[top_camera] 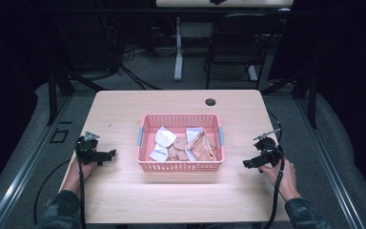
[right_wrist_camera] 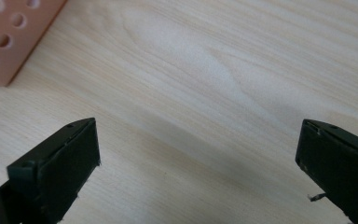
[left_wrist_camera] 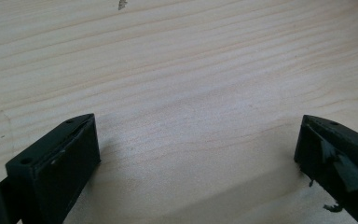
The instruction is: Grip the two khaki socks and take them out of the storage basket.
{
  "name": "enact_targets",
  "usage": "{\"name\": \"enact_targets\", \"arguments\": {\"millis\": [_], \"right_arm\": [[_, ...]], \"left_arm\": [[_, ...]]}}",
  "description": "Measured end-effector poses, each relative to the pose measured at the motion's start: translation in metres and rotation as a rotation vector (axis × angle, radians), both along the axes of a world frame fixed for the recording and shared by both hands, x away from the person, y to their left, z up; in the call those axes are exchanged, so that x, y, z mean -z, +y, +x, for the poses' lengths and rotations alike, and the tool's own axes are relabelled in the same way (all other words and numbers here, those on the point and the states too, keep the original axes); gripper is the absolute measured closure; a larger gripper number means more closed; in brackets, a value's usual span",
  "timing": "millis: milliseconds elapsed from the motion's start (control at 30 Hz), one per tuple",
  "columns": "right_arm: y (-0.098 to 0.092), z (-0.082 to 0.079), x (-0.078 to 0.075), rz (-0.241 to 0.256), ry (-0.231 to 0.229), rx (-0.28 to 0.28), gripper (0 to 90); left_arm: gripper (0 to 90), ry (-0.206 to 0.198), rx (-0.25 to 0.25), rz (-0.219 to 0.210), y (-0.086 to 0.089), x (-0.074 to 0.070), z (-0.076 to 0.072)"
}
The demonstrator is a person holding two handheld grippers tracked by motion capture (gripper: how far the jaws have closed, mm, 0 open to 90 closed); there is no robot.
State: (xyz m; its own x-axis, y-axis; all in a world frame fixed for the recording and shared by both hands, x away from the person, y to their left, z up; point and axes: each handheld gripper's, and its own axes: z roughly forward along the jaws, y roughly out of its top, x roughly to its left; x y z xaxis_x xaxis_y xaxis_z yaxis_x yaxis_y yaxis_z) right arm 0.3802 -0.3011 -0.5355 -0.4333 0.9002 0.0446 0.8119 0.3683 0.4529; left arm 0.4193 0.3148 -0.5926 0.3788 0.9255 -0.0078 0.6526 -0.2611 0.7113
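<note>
A pink perforated basket (top_camera: 180, 166) stands in the middle of the wooden table (top_camera: 124, 191). Inside it lie tan cloth pieces (top_camera: 198, 147) and white ones (top_camera: 163, 139), crumpled together. My left gripper (top_camera: 109, 155) rests low over the table left of the basket, jaws wide apart with bare wood between them (left_wrist_camera: 196, 140). My right gripper (top_camera: 247, 163) sits right of the basket, also open over bare wood (right_wrist_camera: 198, 144). A corner of the basket (right_wrist_camera: 9, 42) shows at the upper left of the right gripper view.
A round cable hole (top_camera: 210, 102) sits near the table's far edge. Behind the table stand a black chair (top_camera: 233, 43) and a white desk leg (top_camera: 178, 47). Cables trail from both grippers off the near edge. A small dark mark (left_wrist_camera: 121, 4) dots the wood.
</note>
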Motion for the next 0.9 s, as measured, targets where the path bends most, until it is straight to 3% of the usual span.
{"name": "enact_targets", "arguments": {"millis": [133, 333, 467, 567, 900], "right_arm": [[0.001, -0.003, -0.011, 0.027, 0.001, -0.008, 0.0], [0.006, -0.008, -0.034, 0.05, -0.045, -0.03, 0.0], [0.012, -0.009, -0.052, 0.038, -0.074, -0.058, 0.0], [0.021, -0.01, -0.063, 0.062, -0.09, -0.075, 0.0], [0.053, -0.007, -0.085, 0.052, -0.097, -0.141, 0.0]], "left_arm": [[0.0, 0.0, 0.0, 0.0, 0.0, 0.0, 0.0], [0.0, 0.0, 0.0, 0.0, 0.0, 0.0, 0.0], [0.0, 0.0, -0.002, -0.002, 0.0, 0.0, 0.0], [0.0, 0.0, -0.002, -0.003, 0.0, 0.0, 0.0], [0.0, -0.001, -0.002, 0.0, 0.0, 0.0, 0.0]]}}
